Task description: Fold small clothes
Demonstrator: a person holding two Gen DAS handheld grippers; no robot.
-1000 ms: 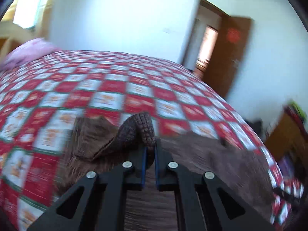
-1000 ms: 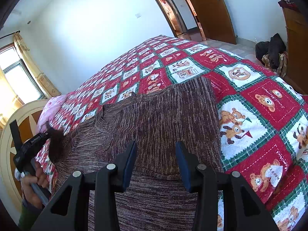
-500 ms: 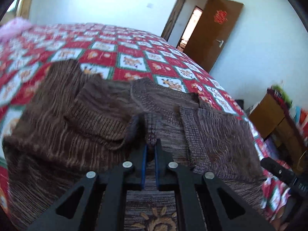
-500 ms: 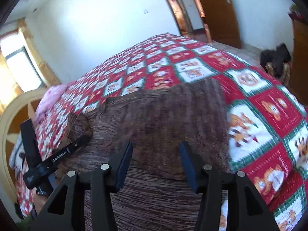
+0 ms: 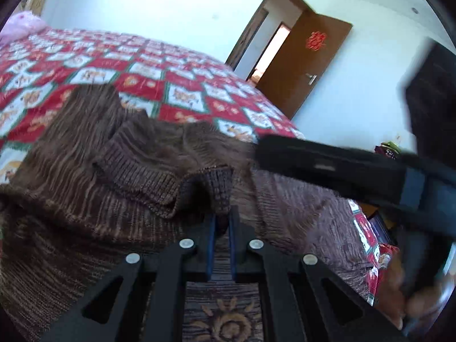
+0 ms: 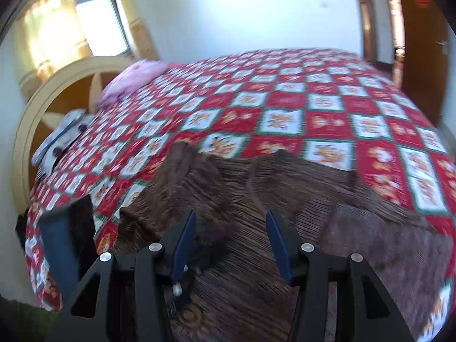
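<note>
Seen from the left wrist only: left gripper (image 5: 221, 225) at lower centre, clamped tight on a ribbed cuff (image 5: 219, 191) of the brown knitted sweater (image 5: 71, 188), fabric pinched between the blue pads; right gripper crossing the right side of the frame as a blurred black bar (image 5: 327, 165); a blurred hand (image 5: 399, 293) at lower right; an open brown door (image 5: 307, 65) with a red ornament at upper right. Seen from the right wrist only: right gripper (image 6: 231, 245) at lower centre, jaws standing well apart over the sweater (image 6: 285, 199) with nothing pressed between the pads, having widened slightly a moment ago; a dark blurred block (image 6: 68, 236) at lower left, likely part of the left tool; a sunlit window (image 6: 97, 22) with yellow curtains at upper left; a curved wooden headboard (image 6: 37, 108) at left. No containers visible. Sweater spread across the near part of the bed, one sleeve folded onto the body. Bed covered by a red, white and green checked quilt (image 6: 313, 99) with bear pictures; pink pillow (image 6: 134, 74) near the headboard; white walls (image 5: 142, 2) all round.
</note>
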